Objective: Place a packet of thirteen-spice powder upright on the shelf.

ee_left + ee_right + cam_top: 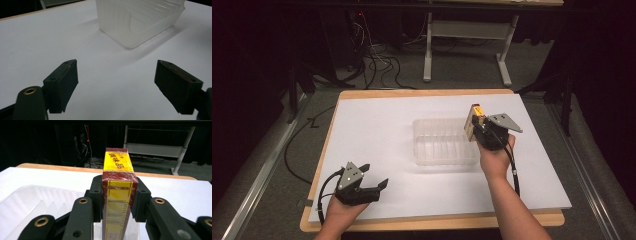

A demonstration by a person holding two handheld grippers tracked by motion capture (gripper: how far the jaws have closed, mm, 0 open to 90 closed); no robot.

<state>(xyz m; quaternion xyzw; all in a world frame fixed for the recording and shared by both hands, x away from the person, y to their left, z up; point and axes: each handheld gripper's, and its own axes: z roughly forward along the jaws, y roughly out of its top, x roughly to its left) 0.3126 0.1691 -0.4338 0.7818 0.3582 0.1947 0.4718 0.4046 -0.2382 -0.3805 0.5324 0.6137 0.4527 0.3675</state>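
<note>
Red-and-yellow box point(474, 121) clamped upright in the right gripper point(479, 129), held over the right end of a clear plastic container point(439, 142).

Seen from above at about three o'clock of the container, at its right rim, box standing on end between both black pads, barcode face toward the right gripper view point(119, 195), yellow top panel printed with red characters. Container resting near the middle of the white table sheet point(377, 125), ribbed floor visible through its translucent walls point(140, 20). Left gripper point(374, 187) parked at about seven o'clock of the container, well apart from it, low over the sheet, jaws spread wide with nothing between them.
</note>
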